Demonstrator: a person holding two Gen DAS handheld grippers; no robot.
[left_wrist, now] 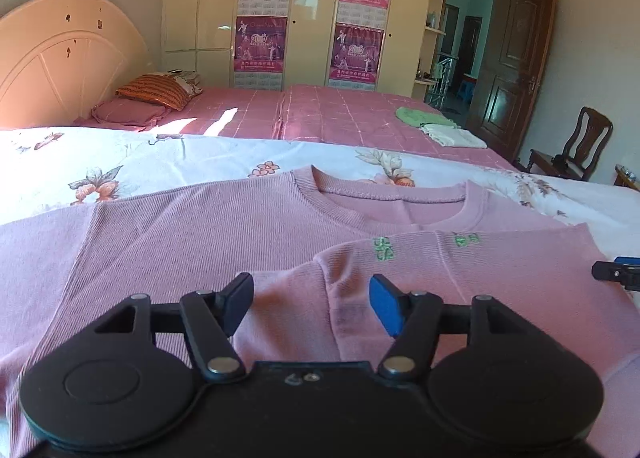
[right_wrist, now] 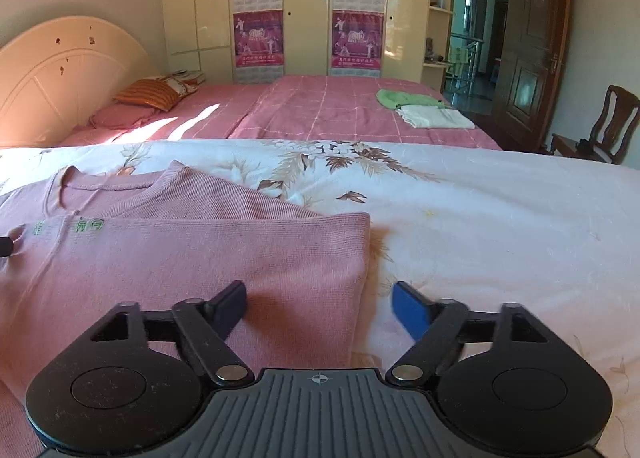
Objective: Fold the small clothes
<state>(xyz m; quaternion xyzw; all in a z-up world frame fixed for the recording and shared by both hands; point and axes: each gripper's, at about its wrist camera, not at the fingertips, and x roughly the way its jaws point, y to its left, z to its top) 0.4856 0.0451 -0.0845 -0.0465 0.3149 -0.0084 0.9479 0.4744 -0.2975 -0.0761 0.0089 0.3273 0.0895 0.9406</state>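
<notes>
Left wrist view: left hand-held gripper [left_wrist: 312, 304] spread wide, nothing between its fingers, low over a pink sweater [left_wrist: 180, 250] lying flat on the floral quilt [left_wrist: 120, 161], with one side of the garment folded over its front, green lettering showing on the fold. Right wrist view: right hand-held gripper [right_wrist: 320, 308] likewise spread, straddling the folded edge of the sweater, black finger over fabric, blue pad [right_wrist: 412, 312] over quilt. Farther back on the pink checked bedspread [right_wrist: 320, 109]: green cloth [right_wrist: 400, 99] touching white folded cloth [right_wrist: 436, 117]; wardrobe [right_wrist: 308, 17] behind.
</notes>
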